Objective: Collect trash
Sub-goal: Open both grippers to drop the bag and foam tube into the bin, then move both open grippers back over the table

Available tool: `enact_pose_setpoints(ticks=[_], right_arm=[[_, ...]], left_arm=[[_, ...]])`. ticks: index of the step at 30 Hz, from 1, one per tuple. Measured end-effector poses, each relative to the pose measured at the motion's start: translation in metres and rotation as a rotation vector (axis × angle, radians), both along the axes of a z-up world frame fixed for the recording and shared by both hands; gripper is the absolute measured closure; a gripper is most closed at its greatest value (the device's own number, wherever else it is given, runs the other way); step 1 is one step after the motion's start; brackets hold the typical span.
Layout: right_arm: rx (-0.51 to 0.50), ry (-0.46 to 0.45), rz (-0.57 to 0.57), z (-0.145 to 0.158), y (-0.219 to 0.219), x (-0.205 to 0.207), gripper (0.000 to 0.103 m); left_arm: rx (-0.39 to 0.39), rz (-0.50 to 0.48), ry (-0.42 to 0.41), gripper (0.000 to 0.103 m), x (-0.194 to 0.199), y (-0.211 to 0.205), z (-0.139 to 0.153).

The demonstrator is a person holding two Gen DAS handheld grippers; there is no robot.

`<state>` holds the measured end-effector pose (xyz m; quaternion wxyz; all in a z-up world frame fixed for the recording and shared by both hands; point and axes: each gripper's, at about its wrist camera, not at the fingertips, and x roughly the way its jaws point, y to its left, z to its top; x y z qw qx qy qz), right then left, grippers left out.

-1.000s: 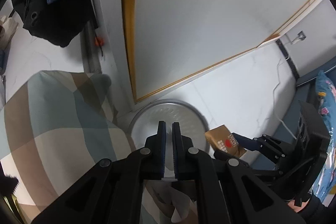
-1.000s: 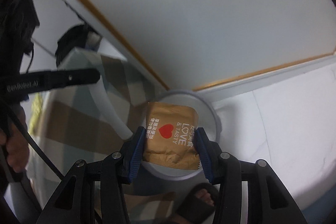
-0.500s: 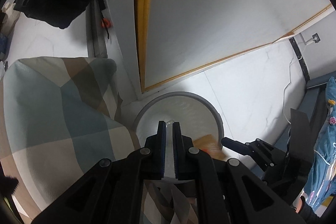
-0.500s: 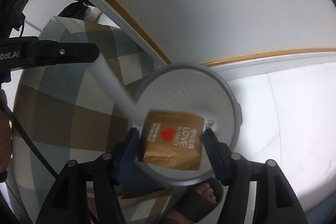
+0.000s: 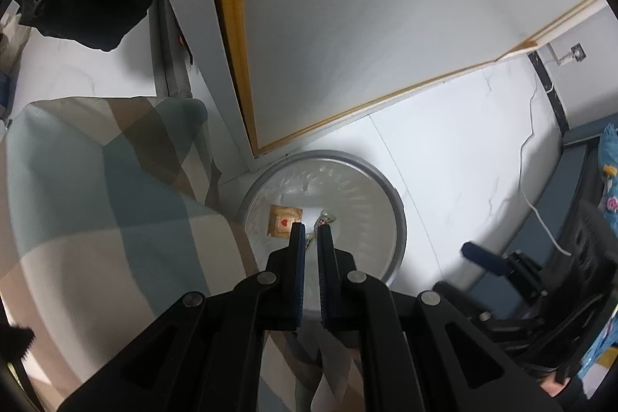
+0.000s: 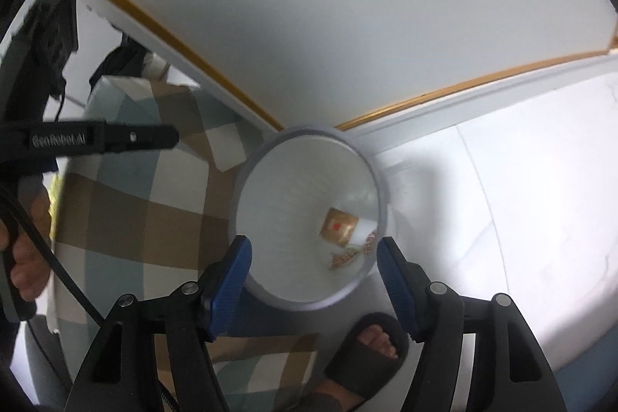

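Brown snack wrapper (image 6: pixel 339 226) lies at bin (image 6: pixel 380 195) bottom, 4 o'clock of centre, beside other scraps. Thin, light, crinkly foil; likely slippery, best pinched at a sealed edge. Right hand-held gripper (image 6: pixel 313 277) empty, jaws opening. Left hand-held gripper (image 5: pixel 311 238) closed, nothing visibly held.

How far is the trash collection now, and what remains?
Done: the brown wrapper lies inside the trash bin, beside another small wrapper. In hand: nothing; the right gripper is opening empty above the bin, the left gripper is shut. No other trash is visible.
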<state>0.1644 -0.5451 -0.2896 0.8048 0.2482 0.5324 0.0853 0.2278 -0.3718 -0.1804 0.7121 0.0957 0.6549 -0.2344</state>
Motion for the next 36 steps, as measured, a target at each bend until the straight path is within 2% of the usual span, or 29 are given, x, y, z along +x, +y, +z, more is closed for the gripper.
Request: enact_pose_setpoints(ticks=[9, 11, 14, 17, 19, 24, 28, 36], right_arm=[[-0.027, -0.094, -0.092, 0.054, -0.013, -0.020, 0.033], [-0.048, -0.122, -0.110, 0.070, -0.014, -0.026, 0.033], [-0.138, -0.169, -0.069, 0.104, -0.007, -0.034, 0.033], [-0.185, -0.224, -0.065, 0.133, -0.003, -0.046, 0.032], [-0.193, -0.271, -0.088, 0.157, 0.001, -0.055, 0.031], [-0.220, -0.362, -0.107, 0.199, 0.023, -0.073, 0.027], [-0.245, -0.430, -0.097, 0.228, 0.049, -0.084, 0.027], [-0.244, -0.536, -0.048, 0.269, 0.105, -0.105, 0.021]], left_arm=[[-0.071, 0.002, -0.049, 0.098, -0.022, 0.017, 0.040], [-0.092, 0.009, -0.068, 0.098, -0.028, 0.024, 0.055], [-0.125, 0.019, -0.115, 0.098, -0.036, 0.035, 0.076], [-0.159, 0.044, -0.171, 0.086, -0.046, 0.052, 0.101], [-0.187, 0.065, -0.212, 0.072, -0.054, 0.067, 0.118], [-0.236, 0.124, -0.295, 0.069, -0.069, 0.107, 0.149], [-0.237, 0.184, -0.389, 0.048, -0.084, 0.140, 0.167], [-0.228, 0.337, -0.528, 0.029, -0.110, 0.217, 0.199]])
